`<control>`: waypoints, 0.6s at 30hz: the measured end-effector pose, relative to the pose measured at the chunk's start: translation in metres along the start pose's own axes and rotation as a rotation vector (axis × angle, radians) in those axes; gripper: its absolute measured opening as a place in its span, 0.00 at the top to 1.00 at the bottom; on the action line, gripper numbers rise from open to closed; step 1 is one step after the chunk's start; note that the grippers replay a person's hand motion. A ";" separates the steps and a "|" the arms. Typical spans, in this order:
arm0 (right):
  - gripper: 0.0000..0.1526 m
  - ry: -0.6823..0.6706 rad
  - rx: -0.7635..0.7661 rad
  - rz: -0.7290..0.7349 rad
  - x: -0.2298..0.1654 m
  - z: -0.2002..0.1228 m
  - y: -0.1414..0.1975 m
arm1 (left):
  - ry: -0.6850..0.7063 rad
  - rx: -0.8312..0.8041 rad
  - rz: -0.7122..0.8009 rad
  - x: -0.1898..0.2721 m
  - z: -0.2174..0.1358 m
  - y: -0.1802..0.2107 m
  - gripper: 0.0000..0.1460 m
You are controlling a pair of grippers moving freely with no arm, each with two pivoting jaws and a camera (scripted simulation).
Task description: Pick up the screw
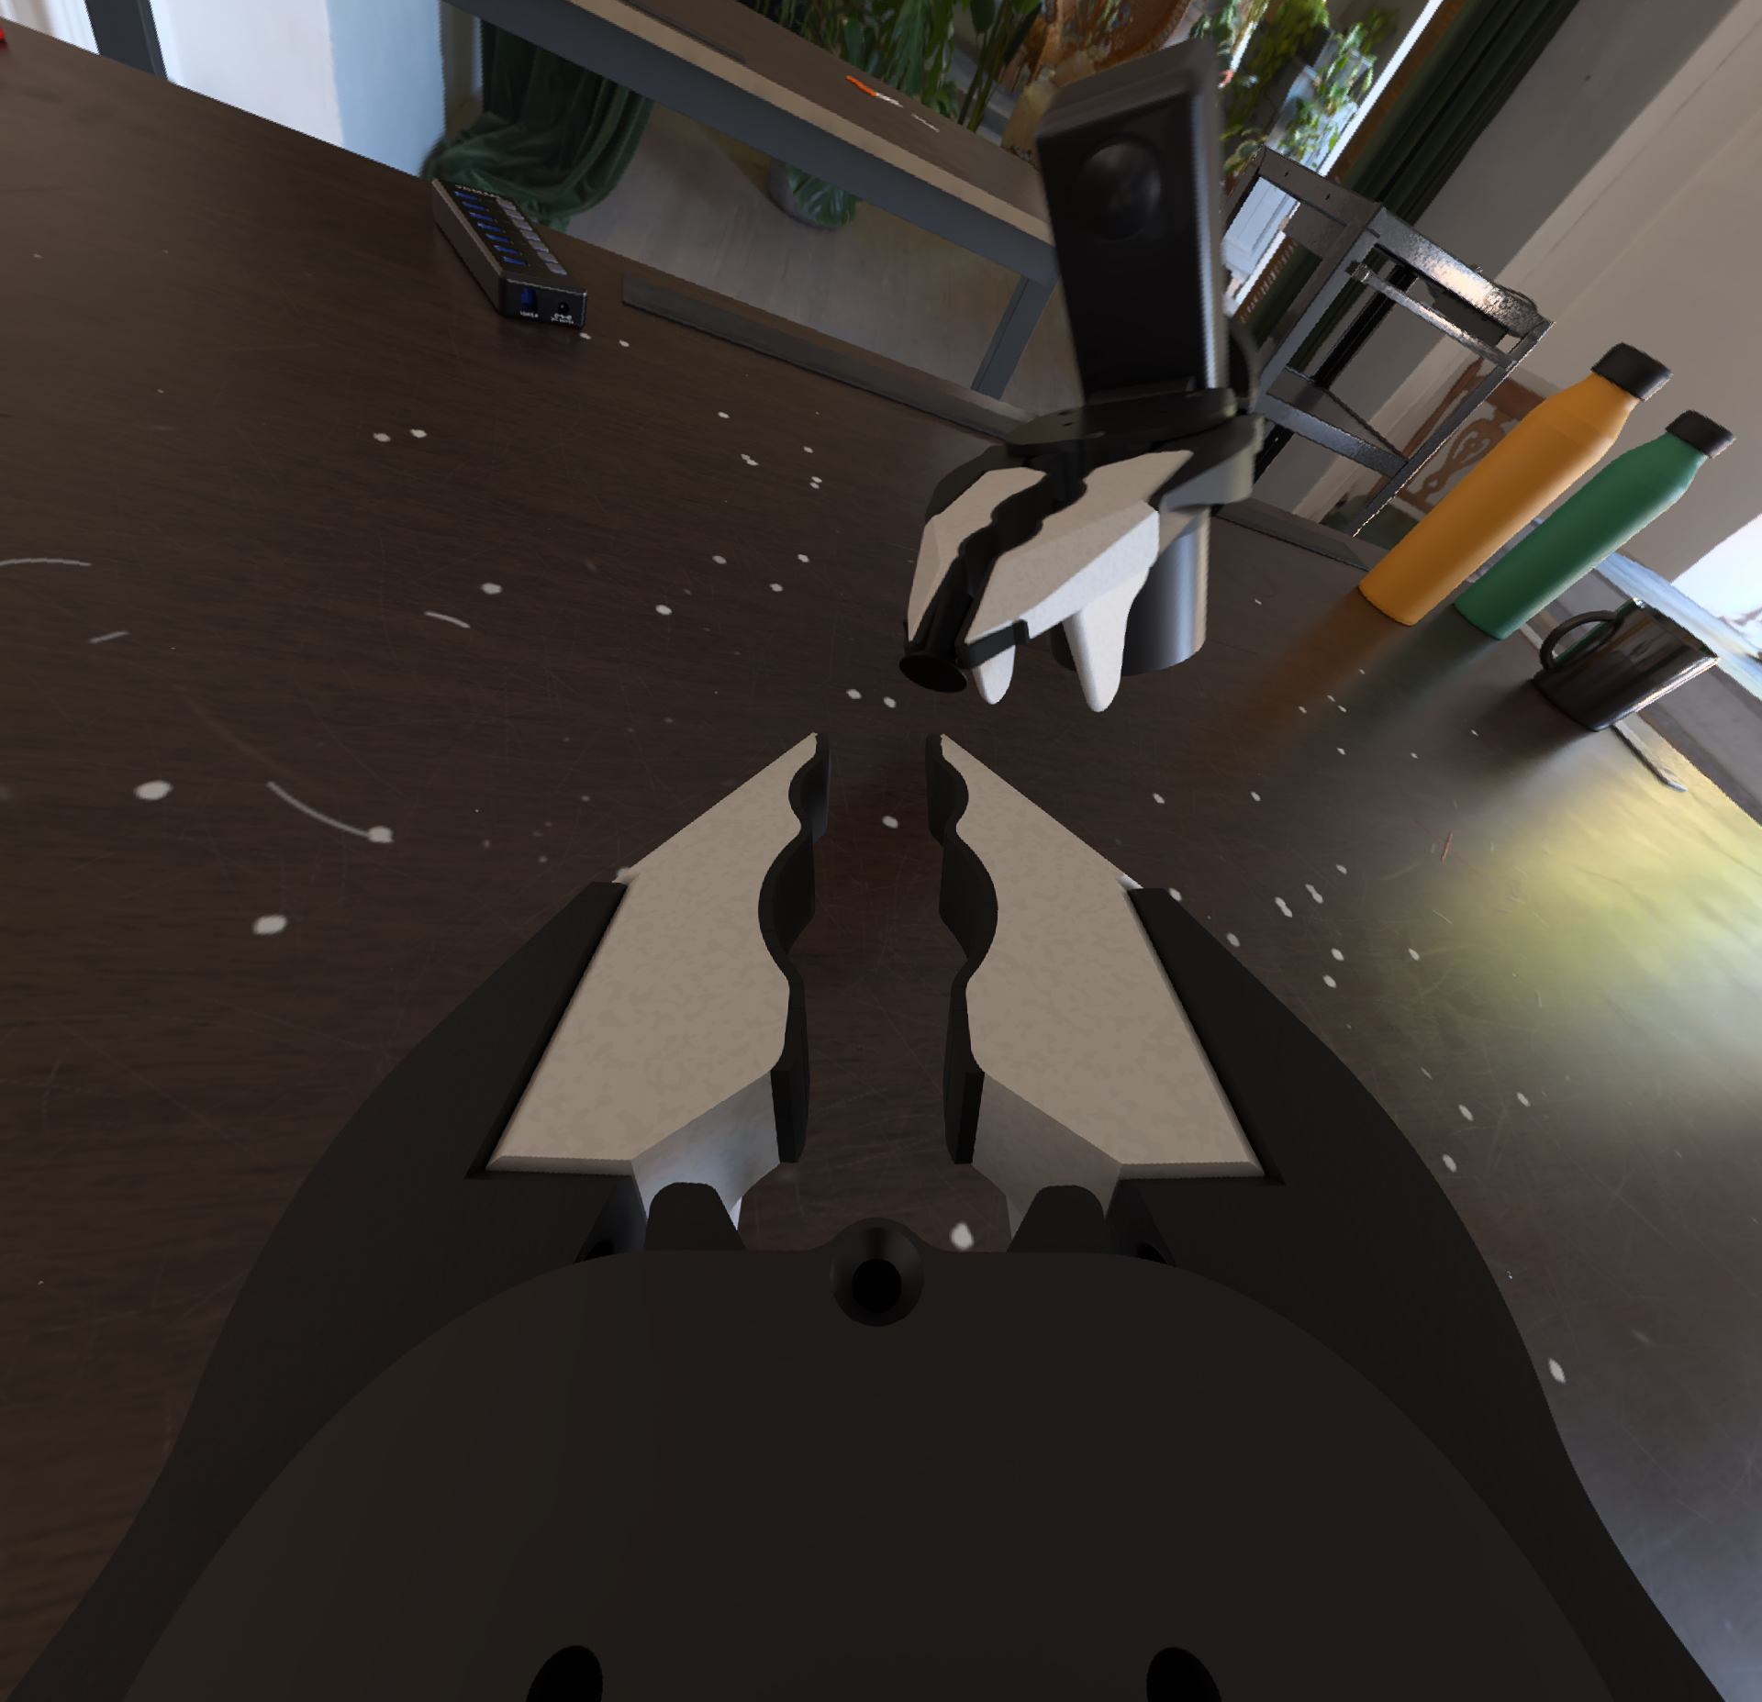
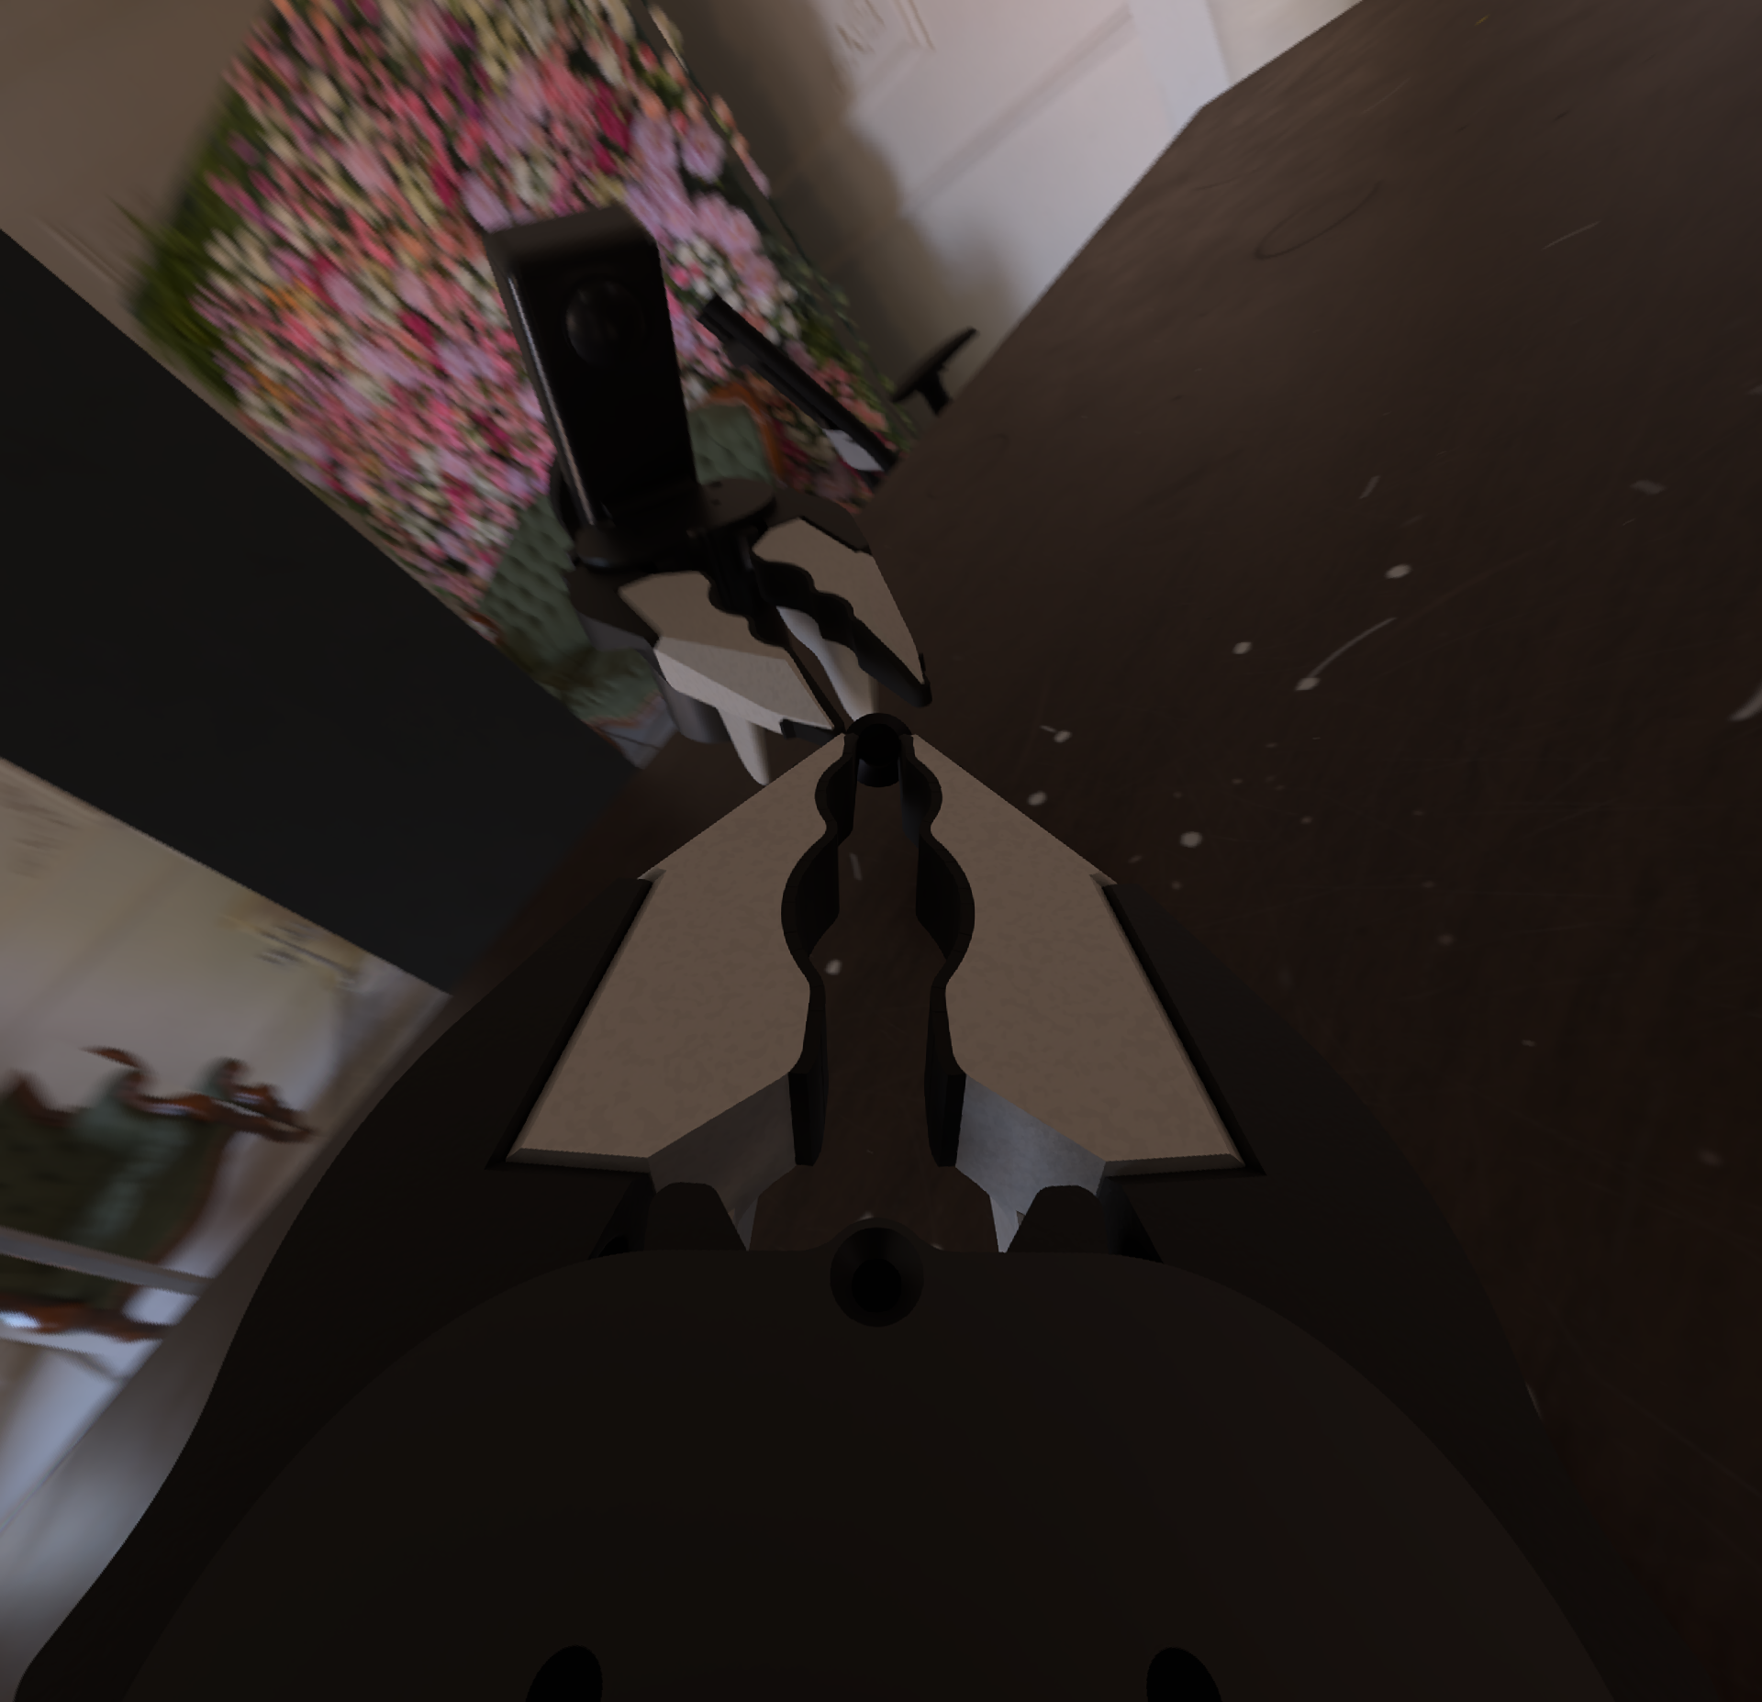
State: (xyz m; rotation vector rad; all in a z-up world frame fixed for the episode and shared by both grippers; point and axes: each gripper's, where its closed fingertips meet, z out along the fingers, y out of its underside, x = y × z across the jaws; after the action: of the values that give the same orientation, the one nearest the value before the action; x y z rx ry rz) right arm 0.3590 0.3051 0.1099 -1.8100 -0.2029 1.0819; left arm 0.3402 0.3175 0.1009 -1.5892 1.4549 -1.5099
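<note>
Screw pinched in right gripper fingers; left gripper parted, empty.

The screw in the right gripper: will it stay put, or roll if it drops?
The screw looks rigid and dark, pinched at the very fingertips of the right gripper, so the hold is probably shallow and it could pivot. Its round flared head suggests it would roll in a curve on the smooth table. It seems light for its size.
</note>
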 end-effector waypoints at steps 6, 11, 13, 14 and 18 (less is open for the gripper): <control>0.95 -0.133 0.043 0.170 0.004 0.003 0.000 | -0.006 -0.004 -0.006 0.000 0.000 0.000 0.86; 0.95 -0.181 0.017 0.204 0.002 0.008 0.006 | -0.010 -0.008 -0.003 -0.001 0.000 0.000 0.85; 0.95 -0.190 0.008 0.208 0.001 0.010 0.007 | -0.012 -0.009 -0.004 -0.001 0.000 0.000 0.85; 0.95 -0.199 0.004 0.214 0.001 0.010 0.007 | -0.013 -0.010 -0.003 -0.001 0.000 -0.001 0.85; 0.95 -0.218 -0.012 0.214 0.001 0.010 0.009 | -0.012 -0.013 0.000 -0.001 0.000 -0.001 0.85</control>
State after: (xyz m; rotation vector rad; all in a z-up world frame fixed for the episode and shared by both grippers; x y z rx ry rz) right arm 0.3489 0.3077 0.1009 -1.7521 -0.1469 1.4335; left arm 0.3410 0.3187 0.1011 -1.6035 1.4606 -1.4912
